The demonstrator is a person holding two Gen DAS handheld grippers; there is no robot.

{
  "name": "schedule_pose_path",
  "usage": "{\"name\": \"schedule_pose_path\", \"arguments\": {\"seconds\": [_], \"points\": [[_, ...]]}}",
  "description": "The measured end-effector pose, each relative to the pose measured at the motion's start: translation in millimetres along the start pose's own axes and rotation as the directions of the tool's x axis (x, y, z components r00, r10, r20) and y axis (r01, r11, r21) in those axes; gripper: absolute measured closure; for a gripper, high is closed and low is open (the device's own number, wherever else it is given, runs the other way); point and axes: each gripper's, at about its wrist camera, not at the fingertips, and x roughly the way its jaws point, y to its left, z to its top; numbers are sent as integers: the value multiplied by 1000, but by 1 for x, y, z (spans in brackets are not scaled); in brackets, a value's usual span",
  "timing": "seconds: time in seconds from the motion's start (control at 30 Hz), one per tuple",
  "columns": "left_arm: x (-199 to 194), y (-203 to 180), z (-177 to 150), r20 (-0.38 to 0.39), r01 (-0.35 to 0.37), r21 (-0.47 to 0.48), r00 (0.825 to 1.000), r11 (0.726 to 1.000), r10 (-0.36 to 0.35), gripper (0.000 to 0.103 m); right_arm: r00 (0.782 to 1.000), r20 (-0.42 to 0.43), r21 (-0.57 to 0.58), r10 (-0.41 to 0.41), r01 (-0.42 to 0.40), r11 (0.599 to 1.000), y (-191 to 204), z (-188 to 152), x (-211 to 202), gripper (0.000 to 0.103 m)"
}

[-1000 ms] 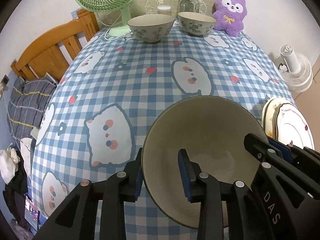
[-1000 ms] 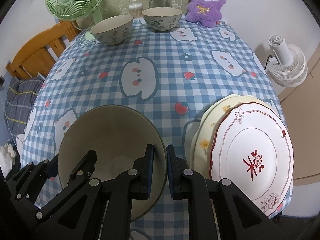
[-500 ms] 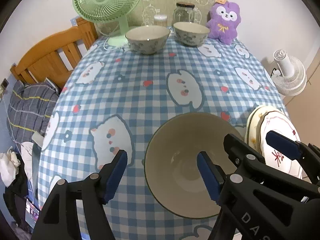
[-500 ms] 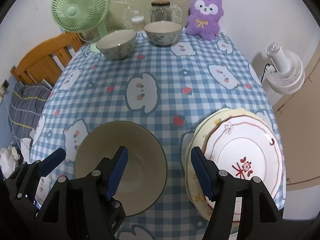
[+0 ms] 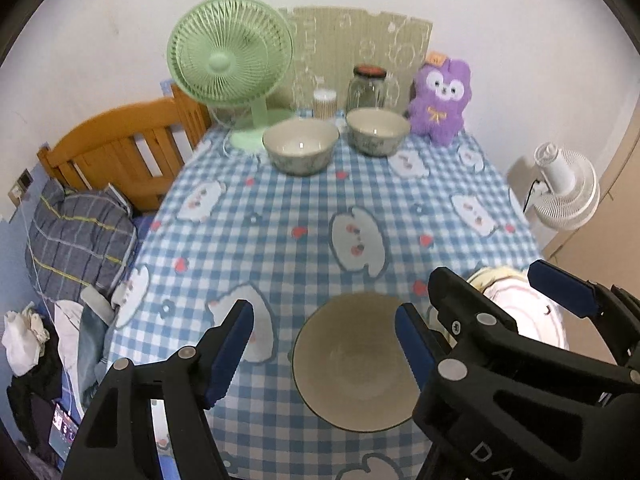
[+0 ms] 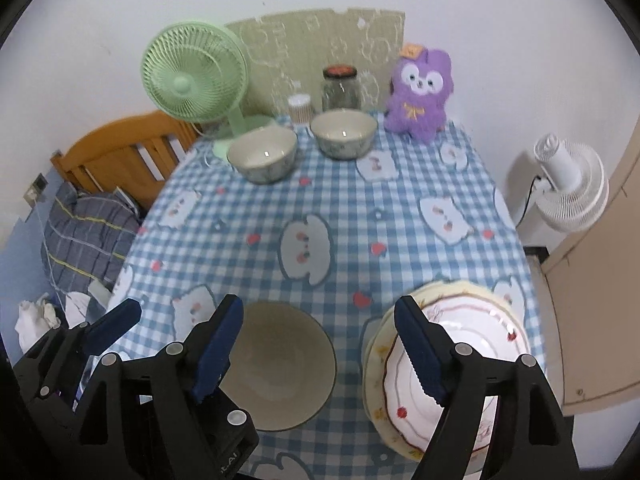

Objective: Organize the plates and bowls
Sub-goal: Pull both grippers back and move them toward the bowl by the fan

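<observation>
With gripper [image 5: 324, 350] apart, bowl [image 5: 352, 364] below

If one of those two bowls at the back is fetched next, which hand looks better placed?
Probably the left. Both grippers are open and empty, but the left gripper sits on the side of the nearer back bowl, while the right gripper sits by the plates.

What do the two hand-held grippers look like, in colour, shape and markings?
Both the left gripper and the right gripper are matte black plastic, with angular open-frame fingers held by round silver rivets. The pads are dark blue with ridged faces. White letters "DA" mark the right gripper's body. No cables, hands or sleeves show.
</observation>
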Motion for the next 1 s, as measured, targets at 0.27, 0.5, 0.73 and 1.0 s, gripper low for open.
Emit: {"name": "schedule_pose_path", "arguments": {"seconds": [0.27, 0.5, 0.73, 1.0], "points": [[-30, -2, 16, 64, -12, -10, 998, 1000, 12, 20, 998, 61, -31, 13, -11, 999, 4, 19, -31, 21], [-53, -2, 31, 122, -24, -15, 992, 1000, 26, 15, 993, 116, -61, 17, -10, 998, 6, 35, -54, 21], [-64, 2, 49, 146, -8, -18, 989, 1000, 11, 11, 990, 140, -52, 1, 6, 999, 8, 55, -66, 20], [-59, 8, 76, 151, 2, 8, 988, 1000, -3, 11, 989, 147, -41, -9, 15, 999, 15, 83, -59, 19]]}}
